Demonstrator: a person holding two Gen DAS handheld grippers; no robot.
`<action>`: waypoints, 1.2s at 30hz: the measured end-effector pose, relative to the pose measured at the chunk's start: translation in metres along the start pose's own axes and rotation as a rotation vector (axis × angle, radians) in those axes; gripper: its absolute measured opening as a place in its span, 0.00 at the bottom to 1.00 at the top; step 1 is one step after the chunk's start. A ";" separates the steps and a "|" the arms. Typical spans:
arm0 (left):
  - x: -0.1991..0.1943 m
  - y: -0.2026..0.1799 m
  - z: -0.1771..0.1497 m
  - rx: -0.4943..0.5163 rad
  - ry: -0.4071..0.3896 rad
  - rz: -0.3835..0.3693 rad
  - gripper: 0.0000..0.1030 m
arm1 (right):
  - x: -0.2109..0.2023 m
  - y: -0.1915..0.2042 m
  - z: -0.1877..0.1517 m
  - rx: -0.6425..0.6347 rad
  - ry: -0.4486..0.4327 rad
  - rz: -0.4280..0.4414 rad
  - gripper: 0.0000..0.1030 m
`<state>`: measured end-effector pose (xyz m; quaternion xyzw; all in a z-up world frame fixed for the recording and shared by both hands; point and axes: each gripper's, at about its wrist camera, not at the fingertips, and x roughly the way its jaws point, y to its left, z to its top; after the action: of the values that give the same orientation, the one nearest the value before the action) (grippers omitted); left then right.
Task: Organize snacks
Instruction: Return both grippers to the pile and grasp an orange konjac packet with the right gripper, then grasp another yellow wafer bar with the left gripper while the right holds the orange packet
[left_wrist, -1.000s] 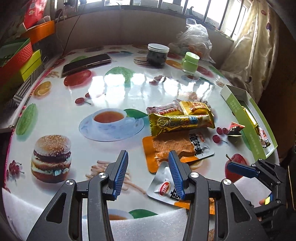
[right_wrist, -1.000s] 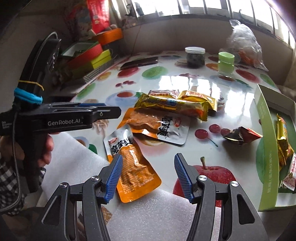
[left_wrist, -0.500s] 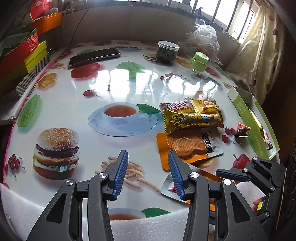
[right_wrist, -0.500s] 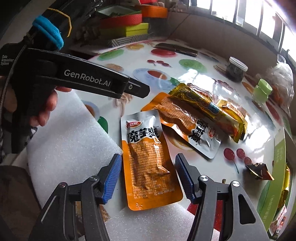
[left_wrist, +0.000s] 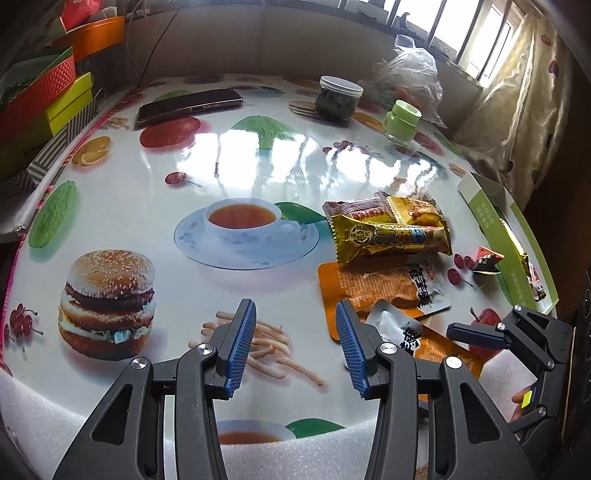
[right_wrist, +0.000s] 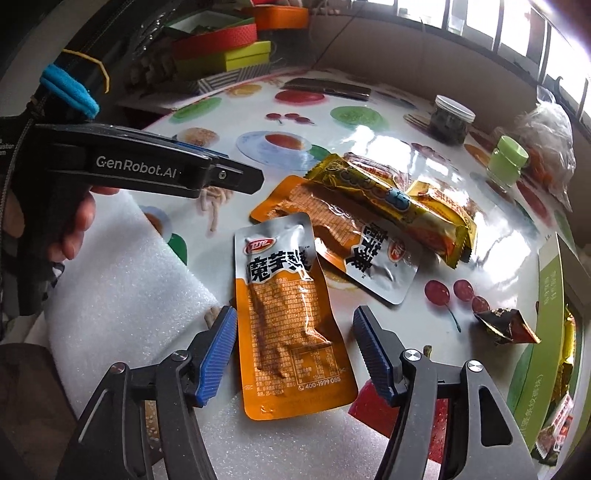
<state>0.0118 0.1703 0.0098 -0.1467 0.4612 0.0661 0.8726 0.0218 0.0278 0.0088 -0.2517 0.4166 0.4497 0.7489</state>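
Right hand-held gripper (right_wrist: 293, 354): jaws spread wide, holding nothing. Its blue ribbed pads (right_wrist: 218, 354) straddle the near pouch (right_wrist: 290, 317) without touching it; the left pad sits just beside the pouch edge, the right pad stands clear.

Near pouch: flat, orange body with a silver top band, red logo and large black characters, a clear window showing ridged strips, printed text at the bottom. It lies on the bench (right_wrist: 424, 332) with its bottom end overlapping the white foam sheet (right_wrist: 122, 273).

Second pouch (right_wrist: 347, 236): same orange-and-silver type, lying crosswise behind the first, its silver end toward the camera. The near pouch's top overlaps it.

Gold bar wrapper (right_wrist: 391, 206): long, crinkled, with blue and red lettering, resting on the second pouch's far edge. A further yellow-and-red packet (right_wrist: 443, 195) lies touching behind it.

Small dark folded wrapper (right_wrist: 506, 325): alone, to the right near the green box (right_wrist: 546, 295), which holds more packets.

Left hand-held gripper (left_wrist: 295, 354): jaws also wide apart, empty, hovering over the printed fries, left of the pouches. In the right wrist view it shows side-on, gripped by a hand (right_wrist: 74, 221).

Far bench: dark jar (left_wrist: 340, 98) with white lid, green jar (left_wrist: 400, 122), clear plastic bag (left_wrist: 410, 74), phone (left_wrist: 190, 105). Coloured boxes (left_wrist: 48, 96) stacked at the left edge.
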 end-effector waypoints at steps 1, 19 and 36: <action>0.001 0.000 0.000 -0.002 0.002 0.001 0.45 | 0.000 0.001 0.000 0.005 0.000 -0.010 0.62; 0.004 0.000 0.000 -0.005 0.010 -0.008 0.45 | -0.011 -0.001 -0.002 0.083 -0.071 -0.064 0.34; 0.015 -0.017 0.005 0.042 0.035 -0.027 0.45 | -0.027 -0.021 -0.010 0.222 -0.139 -0.018 0.12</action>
<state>0.0289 0.1555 0.0035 -0.1357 0.4757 0.0421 0.8680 0.0296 -0.0018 0.0265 -0.1393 0.4085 0.4105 0.8033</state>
